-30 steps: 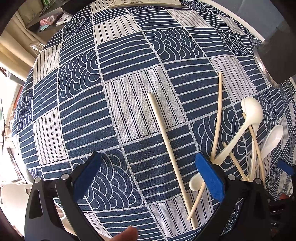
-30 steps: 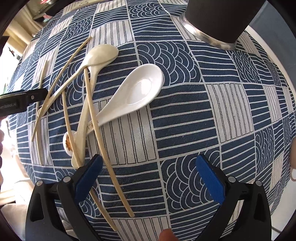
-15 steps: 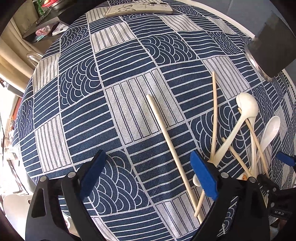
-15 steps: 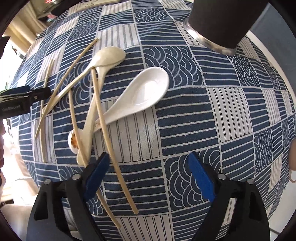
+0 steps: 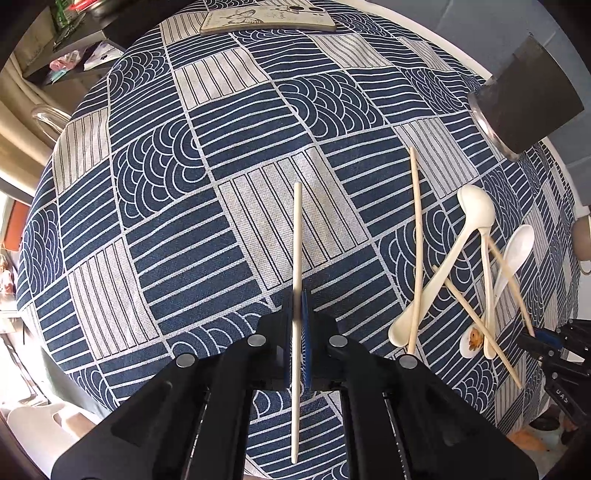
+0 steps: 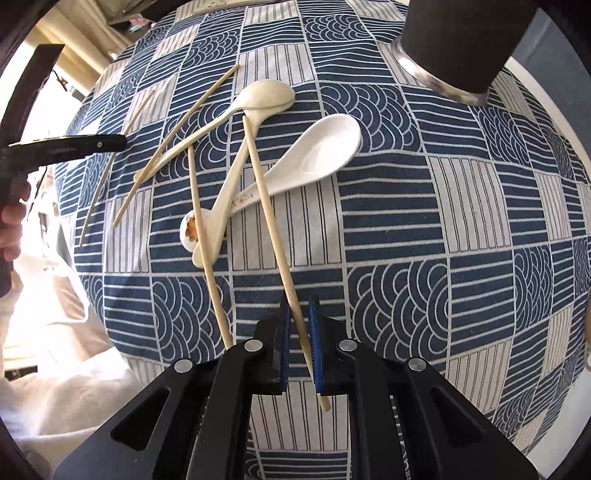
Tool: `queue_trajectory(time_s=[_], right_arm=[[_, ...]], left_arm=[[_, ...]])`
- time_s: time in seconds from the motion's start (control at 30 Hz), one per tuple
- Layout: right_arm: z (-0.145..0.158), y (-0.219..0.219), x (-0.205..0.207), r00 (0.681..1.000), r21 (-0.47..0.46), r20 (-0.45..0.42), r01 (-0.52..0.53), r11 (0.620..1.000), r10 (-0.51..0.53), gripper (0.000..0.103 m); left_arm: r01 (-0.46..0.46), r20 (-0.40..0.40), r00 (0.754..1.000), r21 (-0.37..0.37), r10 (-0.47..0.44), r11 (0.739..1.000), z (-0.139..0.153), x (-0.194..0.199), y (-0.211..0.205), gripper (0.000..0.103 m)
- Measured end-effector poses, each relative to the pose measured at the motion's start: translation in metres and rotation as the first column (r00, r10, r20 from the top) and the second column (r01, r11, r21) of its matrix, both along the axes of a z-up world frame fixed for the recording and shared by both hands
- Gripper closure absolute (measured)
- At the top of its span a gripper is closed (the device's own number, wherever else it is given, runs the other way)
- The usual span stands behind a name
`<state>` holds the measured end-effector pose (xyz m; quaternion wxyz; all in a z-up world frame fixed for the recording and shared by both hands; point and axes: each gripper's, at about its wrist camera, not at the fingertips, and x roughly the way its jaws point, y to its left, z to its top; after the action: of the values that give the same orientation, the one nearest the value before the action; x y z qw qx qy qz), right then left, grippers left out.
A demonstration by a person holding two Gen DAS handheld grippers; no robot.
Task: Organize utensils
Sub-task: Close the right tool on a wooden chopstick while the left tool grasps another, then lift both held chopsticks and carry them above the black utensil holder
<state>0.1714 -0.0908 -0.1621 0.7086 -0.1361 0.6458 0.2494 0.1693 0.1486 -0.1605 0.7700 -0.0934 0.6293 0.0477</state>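
Note:
My left gripper [image 5: 297,295] is shut on a pale chopstick [image 5: 296,240] that runs straight ahead between the blue pads. To its right lie another chopstick [image 5: 416,236], cream spoons [image 5: 474,210] and a white spoon [image 5: 517,247]. My right gripper [image 6: 299,306] is shut on a second chopstick [image 6: 266,206] that crosses the white spoon [image 6: 321,151] and a cream spoon [image 6: 266,96]. Another chopstick [image 6: 207,236] lies left of it. The dark utensil cup [image 6: 461,44] stands at the far right, also in the left wrist view [image 5: 528,99].
A blue and white patterned cloth [image 5: 221,229] covers the round table. A phone in a butterfly case [image 5: 269,18] lies at the far edge. The left gripper shows at the left of the right wrist view [image 6: 66,146]. The table edge curves close on the right.
Both grippers were open above the table; now each has shut on a chopstick. The left one moved right over its chopstick, the right one moved left over its own.

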Motion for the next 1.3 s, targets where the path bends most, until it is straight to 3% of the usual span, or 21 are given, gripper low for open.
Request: queue_trajectory(time_s=[0.3, 0.73, 1.0, 1.3], right_arm=[[0.019, -0.054, -0.021, 0.995, 0.055, 0.011, 0.1, 0.994, -0.101, 0.099], [0.057, -0.083, -0.036, 0.971, 0.162, 0.106, 0.197, 0.967, -0.215, 0.098], [0.079, -0.102, -0.05, 0.953, 0.213, 0.159, 0.222, 0.952, -0.258, 0.098], [0.106, -0.121, -0.047, 0.927, 0.145, 0.276, 0.22, 0.965, -0.253, 0.098]], left_arm=[[0.02, 0.015, 1.0, 0.028, -0.021, 0.999, 0.007, -0.022, 0.012, 0.098], [0.032, 0.124, 0.991, 0.07, -0.041, 0.997, 0.052, -0.067, 0.006, 0.098], [0.057, 0.194, 0.978, 0.095, -0.075, 0.994, 0.071, -0.054, -0.021, 0.098], [0.105, 0.294, 0.946, 0.127, -0.138, 0.986, 0.102, -0.037, -0.037, 0.098]])
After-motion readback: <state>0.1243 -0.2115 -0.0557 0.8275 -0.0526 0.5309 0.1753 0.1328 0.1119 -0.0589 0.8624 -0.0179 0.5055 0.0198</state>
